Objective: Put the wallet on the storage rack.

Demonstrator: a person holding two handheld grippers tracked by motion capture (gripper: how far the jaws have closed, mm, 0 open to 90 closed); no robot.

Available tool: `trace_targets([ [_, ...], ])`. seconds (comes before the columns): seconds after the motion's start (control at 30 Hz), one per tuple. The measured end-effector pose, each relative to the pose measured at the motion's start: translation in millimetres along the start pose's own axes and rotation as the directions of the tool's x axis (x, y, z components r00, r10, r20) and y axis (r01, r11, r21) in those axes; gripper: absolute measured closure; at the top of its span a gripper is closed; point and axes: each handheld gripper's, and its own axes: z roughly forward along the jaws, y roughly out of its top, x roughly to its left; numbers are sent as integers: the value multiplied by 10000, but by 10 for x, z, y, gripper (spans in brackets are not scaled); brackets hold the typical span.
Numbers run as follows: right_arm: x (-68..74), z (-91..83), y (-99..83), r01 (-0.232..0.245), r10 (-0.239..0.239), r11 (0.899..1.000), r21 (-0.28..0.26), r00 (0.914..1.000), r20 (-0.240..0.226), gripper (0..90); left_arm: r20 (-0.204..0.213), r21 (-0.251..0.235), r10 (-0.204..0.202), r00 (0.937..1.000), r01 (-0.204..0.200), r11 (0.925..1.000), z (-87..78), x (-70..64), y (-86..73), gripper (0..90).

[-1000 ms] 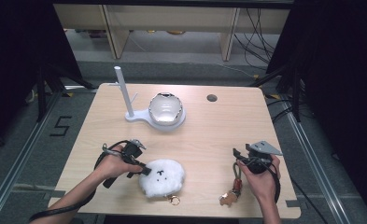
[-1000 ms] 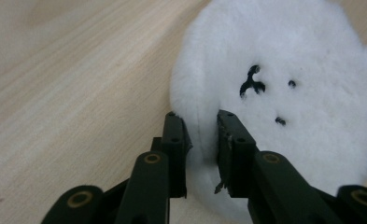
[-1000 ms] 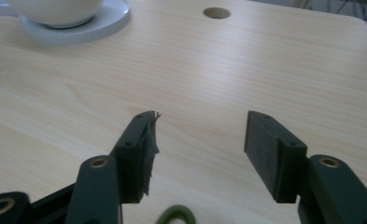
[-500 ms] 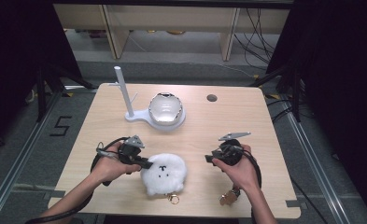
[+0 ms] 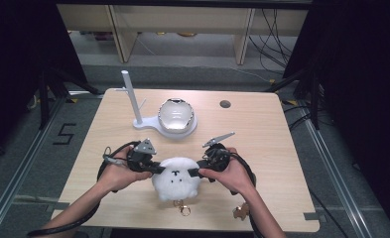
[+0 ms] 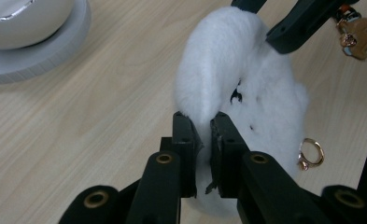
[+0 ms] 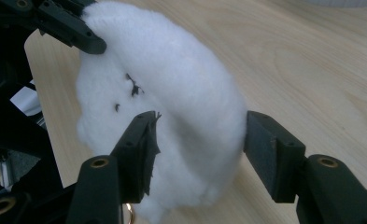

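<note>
A white fluffy plush with a small dark face lies near the table's front edge. My left gripper is at its left side, shut on a fold of the plush, and the jaws pinch the fur. My right gripper is at its right side. It stands open, its jaws straddling the plush with fur filling the gap. A gold ring clasp hangs from the plush's front edge; it appears again as the gold ring. The left gripper holds the far side.
A white stand with an upright post and a glossy dome sits at the table's back centre. A brown gingerbread charm lies at the front right. A round cable hole is at the back right.
My right gripper has moved left from the front right, away from the charm, and now brackets the plush. The left gripper has kept its hold on the plush.
</note>
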Motion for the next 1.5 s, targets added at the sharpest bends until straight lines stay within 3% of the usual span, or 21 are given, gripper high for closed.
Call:
trace_targets([
  [0.07,4,59,40,131,-128,9998,168,9997,-225,501,-117,-259,-42,9999,39,9997,-26,-6,8,812],
  [0.17,-5,71,65,394,-392,9990,202,9992,-70,569,-217,-315,-11,9998,4,9995,-46,0,2,812],
  [0.3,-35,51,122,458,-455,9989,99,9987,-209,744,-338,-555,-93,9994,74,9984,-87,26,-13,810],
  [0.43,0,17,167,590,-590,9982,-44,9983,-25,777,-465,-866,-88,9989,47,9962,-116,42,-7,803],
  [0.47,14,-15,206,840,-835,9960,-299,9964,172,788,-657,-1225,-195,9976,113,9924,-141,60,-3,780],
  [0.5,14,-15,206,840,-835,9960,-299,9964,172,788,-657,-1225,-195,9976,113,9924,-141,60,-3,762],
  [0.53,39,-65,256,884,-869,9948,-512,9958,304,795,-845,-1657,-368,9957,224,9859,-176,92,-3,735],
  [0.57,48,-86,284,1003,-975,9928,-657,9942,448,797,-845,-1657,-368,9957,224,9859,-176,92,-3,704],
  [0.63,60,-101,312,1098,-1053,9912,-744,9926,611,799,-1239,-1892,-558,9907,316,9814,-221,112,-10,660],
  [0.67,81,-143,375,1291,-1177,9872,-937,9859,1186,801,-1753,-2056,-595,9827,226,9784,-289,132,-43,571],
  [0.73,72,-192,448,1450,-1279,9827,-1151,9813,1441,802,-1992,-2172,-744,9771,300,9757,-352,148,-96,512],
  [0.77,76,-203,482,1321,-1126,9818,-1361,9834,1420,803,-2133,-2149,-757,9741,288,9762,-384,153,-128,500],
  [0.8,44,-240,527,1611,-1387,9779,-1334,9769,1627,803,-2241,-2032,-776,9715,313,9786,-413,157,-152,493],
  [0.83,48,-258,556,1476,-1253,9795,-1370,9792,1596,803,-2312,-2132,-857,9691,355,9764,-429,169,-192,489],
  [0.93,18,-302,646,1603,-1295,9747,-1559,9731,1905,803,-2463,-1889,-845,9655,377,9813,-479,195,-279,478],
  [1.0,-1,-346,727,1591,-1276,9742,-1600,9734,1904,803,-2534,-1891,-1026,9619,547,9804,-495,216,-359,473],
  [1.03,-30,-387,806,1722,-1357,9701,-1713,9691,2058,803,-2648,-1725,-1105,9580,657,9828,-508,241,-437,469],
  [1.13,-54,-425,917,1658,-1223,9660,-1985,9690,2145,803,-2679,-1706,-1311,9545,869,9815,-505,265,-544,467],
  [1.2,-65,-450,990,1770,-1286,9638,-1992,9637,2341,803,-2621,-1709,-1409,9547,978,9804,-494,270,-595,468],
  [1.37,-89,-471,1140,1851,-1341,9608,-2066,9620,2380,803,-2505,-1562,-1508,9563,1137,9811,-471,268,-673,470],
  [1.5,-111,-476,1272,1878,-1307,9560,-2254,9604,2460,803,-2459,-1081,-1217,9616,975,9893,-484,290,-722,470],
])
